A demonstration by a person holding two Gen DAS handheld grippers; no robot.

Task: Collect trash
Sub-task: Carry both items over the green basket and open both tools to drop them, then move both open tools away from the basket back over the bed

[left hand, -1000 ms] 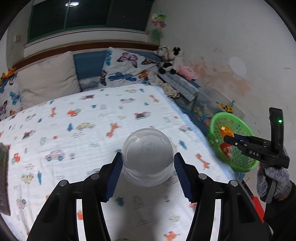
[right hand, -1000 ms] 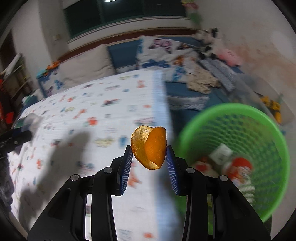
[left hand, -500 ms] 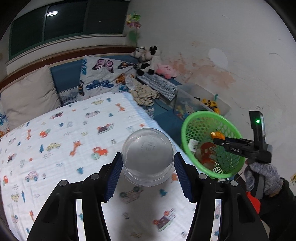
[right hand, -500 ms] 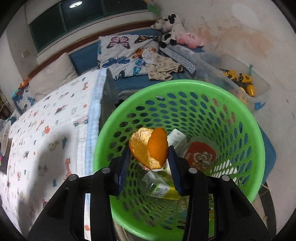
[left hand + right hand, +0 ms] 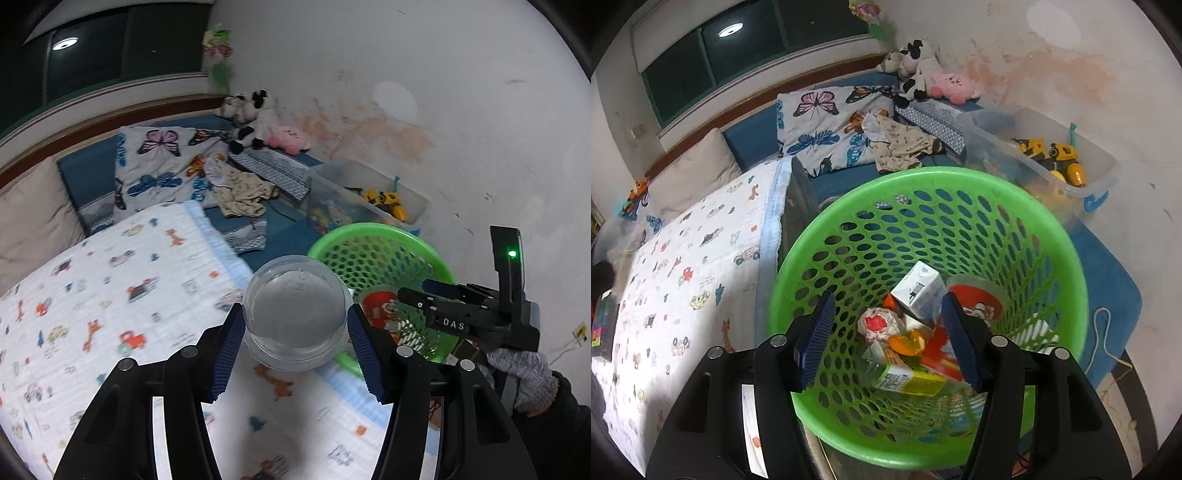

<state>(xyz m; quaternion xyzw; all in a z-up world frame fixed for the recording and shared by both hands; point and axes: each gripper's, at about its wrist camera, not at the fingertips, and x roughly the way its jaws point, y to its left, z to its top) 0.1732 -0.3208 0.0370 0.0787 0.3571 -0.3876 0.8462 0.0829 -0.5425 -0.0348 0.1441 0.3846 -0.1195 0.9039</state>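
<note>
My left gripper (image 5: 295, 343) is shut on a clear plastic cup (image 5: 295, 317), held above the bed's right edge, just left of the green basket (image 5: 369, 236). My right gripper (image 5: 886, 332) is open and empty, hanging over the green basket (image 5: 1067, 258). It also shows in the left wrist view (image 5: 417, 291), above the basket's near side. The orange peel (image 5: 908, 341) lies inside the basket among a white carton (image 5: 918, 290), a crumpled wrapper (image 5: 877, 325), a yellow-green carton (image 5: 908, 378) and a red-lidded cup (image 5: 979, 302).
The bed with a cartoon-print sheet (image 5: 110, 295) lies left of the basket. A clear toy bin (image 5: 1052, 155) stands behind the basket by the wall. Pillows (image 5: 827, 122), clothes (image 5: 901, 144) and plush toys (image 5: 923, 74) sit at the bed's head.
My right gripper has opened and the orange peel has dropped into the basket. My left gripper has carried the cup to the right, close to the basket.
</note>
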